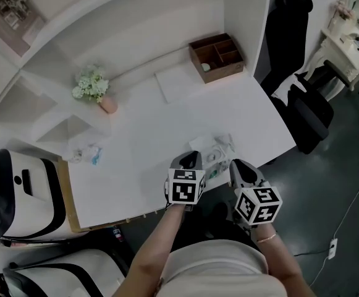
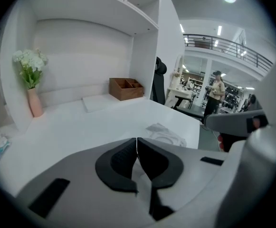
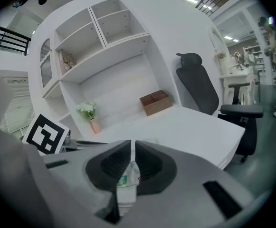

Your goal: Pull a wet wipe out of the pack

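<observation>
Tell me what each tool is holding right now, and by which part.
Right tool pinches the wet wipe pack by its edge. Left tool is shut; whether anything is caught in it cannot be told.

Left gripper (image 2: 137, 148) and right gripper (image 3: 133, 161) are the same kit: grey plastic shells, black ribbed pads (image 2: 120, 163), each topped by a white cube (image 1: 186, 187) with black square markers. Pale top (image 1: 216, 266) at 6 o'clock, short-sleeved I think, thin bracelet (image 1: 267, 238) at 5.
</observation>
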`<state>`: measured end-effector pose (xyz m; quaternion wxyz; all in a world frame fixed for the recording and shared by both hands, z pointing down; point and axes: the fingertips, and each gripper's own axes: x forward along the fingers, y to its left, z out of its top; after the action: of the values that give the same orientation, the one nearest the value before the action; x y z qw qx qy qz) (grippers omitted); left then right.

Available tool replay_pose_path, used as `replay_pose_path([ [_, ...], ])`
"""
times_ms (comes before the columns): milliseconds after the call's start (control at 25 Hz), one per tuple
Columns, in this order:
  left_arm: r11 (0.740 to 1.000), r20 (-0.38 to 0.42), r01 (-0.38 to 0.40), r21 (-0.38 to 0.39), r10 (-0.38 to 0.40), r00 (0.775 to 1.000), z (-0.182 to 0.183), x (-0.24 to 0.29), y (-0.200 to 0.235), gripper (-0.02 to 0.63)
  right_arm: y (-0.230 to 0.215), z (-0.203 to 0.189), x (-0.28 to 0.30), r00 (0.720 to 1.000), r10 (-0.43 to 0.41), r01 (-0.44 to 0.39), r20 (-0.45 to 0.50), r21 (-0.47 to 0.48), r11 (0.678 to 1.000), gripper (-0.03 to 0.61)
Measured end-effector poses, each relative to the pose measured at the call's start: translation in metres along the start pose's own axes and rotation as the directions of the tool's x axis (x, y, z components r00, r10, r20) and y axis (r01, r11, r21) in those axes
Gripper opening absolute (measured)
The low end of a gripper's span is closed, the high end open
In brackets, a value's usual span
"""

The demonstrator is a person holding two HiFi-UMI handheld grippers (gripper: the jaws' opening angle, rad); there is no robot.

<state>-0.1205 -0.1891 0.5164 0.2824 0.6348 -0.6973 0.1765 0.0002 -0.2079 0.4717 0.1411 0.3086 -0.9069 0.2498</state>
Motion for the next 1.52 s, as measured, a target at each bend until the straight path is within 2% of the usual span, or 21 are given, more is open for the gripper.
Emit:
replay_pose_path([
  [240, 0.998, -0.016, -0.039, -0.049, 0.039, 0.999, -0.014, -0.006, 0.008, -0.002, 0.011, -0.006, 0.012, 0.995, 0.069, -0.073, -0.067, -0.058, 0.996, 0.028],
  [440, 0.996, -0.017, -0.052, -0.078, 0.051, 0.999, -0.024, -0.004, 0.003, -0.002, 0.013, -0.004, 0.022, 0.987, 0.092, -0.113, -0.135, -0.151, 0.982, 0.028],
  [640, 0.996, -0.009, -0.059, -0.061, 0.059, 0.998, -0.030, 0.000, 0.003, -0.003, 0.024, -0.007, 0.037, 0.966, 0.120, -0.181, -0.230, -0.270, 0.946, 0.029],
  [840, 0.996, -0.001, -0.044, -0.075, 0.044, 0.999, -0.035, 0.002, 0.004, -0.005, 0.037, -0.025, 0.049, 0.926, 0.129, -0.267, -0.354, -0.373, 0.889, 0.058],
  [1000, 0.996, 0.010, -0.029, -0.082, 0.030, 1.000, -0.036, 0.002, 0.005, -0.006, 0.045, -0.042, 0.057, 0.896, 0.099, -0.313, -0.432, -0.458, 0.832, 0.066],
  [1080, 0.996, 0.012, -0.022, -0.086, 0.023, 1.000, -0.037, 0.002, 0.005, -0.006, 0.046, -0.048, 0.061, 0.891, 0.068, -0.306, -0.448, -0.486, 0.819, 0.066],
  [1520, 0.994, 0.033, 0.028, -0.102, -0.025, 0.999, -0.038, 0.003, 0.005, -0.006, 0.044, -0.057, 0.079, 0.866, -0.069, -0.243, -0.495, -0.537, 0.808, 0.066],
])
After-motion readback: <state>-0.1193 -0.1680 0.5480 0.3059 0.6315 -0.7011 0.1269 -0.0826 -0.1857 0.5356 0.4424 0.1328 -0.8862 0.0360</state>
